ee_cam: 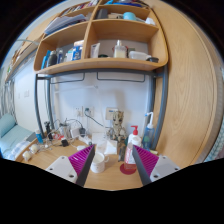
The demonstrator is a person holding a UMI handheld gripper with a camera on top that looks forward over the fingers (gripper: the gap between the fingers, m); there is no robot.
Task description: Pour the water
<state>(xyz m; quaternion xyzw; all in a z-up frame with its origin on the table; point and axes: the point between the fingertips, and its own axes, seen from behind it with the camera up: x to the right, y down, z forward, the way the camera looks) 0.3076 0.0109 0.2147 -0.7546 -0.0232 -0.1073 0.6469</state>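
Observation:
My gripper (113, 156) is open above a wooden desk (112, 176), with nothing held between its magenta pads (82, 161). A white cup (98, 163) stands on the desk just ahead of the left finger. By the right finger stands a clear bottle (132, 146) with a white cap and a reddish label, upright and apart from the finger. A red round disc (128, 169) lies flat on the desk at the bottle's foot. Whether there is water in the cup or bottle cannot be seen.
Wooden shelves (100, 64) with bottles and boxes hang above the desk. Cables, small items and a wall socket (87, 111) crowd the desk's back left. A small wooden figure (117, 119) stands at the back. A tall wooden panel (190, 100) rises on the right.

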